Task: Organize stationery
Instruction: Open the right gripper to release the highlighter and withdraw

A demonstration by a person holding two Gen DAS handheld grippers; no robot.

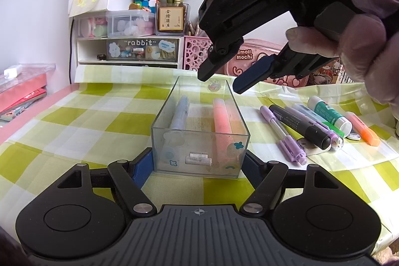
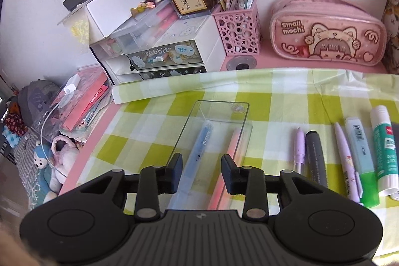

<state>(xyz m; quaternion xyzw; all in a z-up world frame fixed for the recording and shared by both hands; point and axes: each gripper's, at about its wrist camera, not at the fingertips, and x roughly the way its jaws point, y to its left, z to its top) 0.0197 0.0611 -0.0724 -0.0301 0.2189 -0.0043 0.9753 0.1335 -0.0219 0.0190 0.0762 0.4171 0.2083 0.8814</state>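
A clear plastic tray [image 1: 159,121] stands on the checked cloth and holds a pale blue pen [image 1: 180,114] and a pink highlighter [image 1: 222,121]. My left gripper [image 1: 199,163] is closed on the tray's near end, one pad on each side wall. My right gripper [image 1: 219,81] hangs open and empty above the tray's far end. In the right wrist view the right gripper [image 2: 201,172] is above the tray [image 2: 245,105], over the blue pen [image 2: 199,148] and pink highlighter [image 2: 230,148]. Loose pens, highlighters and a glue stick [image 1: 329,114] lie to the right of the tray.
A pink pencil case [image 2: 326,31], a pink mesh pen cup [image 2: 239,29] and a white drawer unit [image 2: 159,51] line the back of the desk. Books and boxes [image 2: 82,101] sit off the left edge. The loose stationery also shows in the right wrist view [image 2: 359,148].
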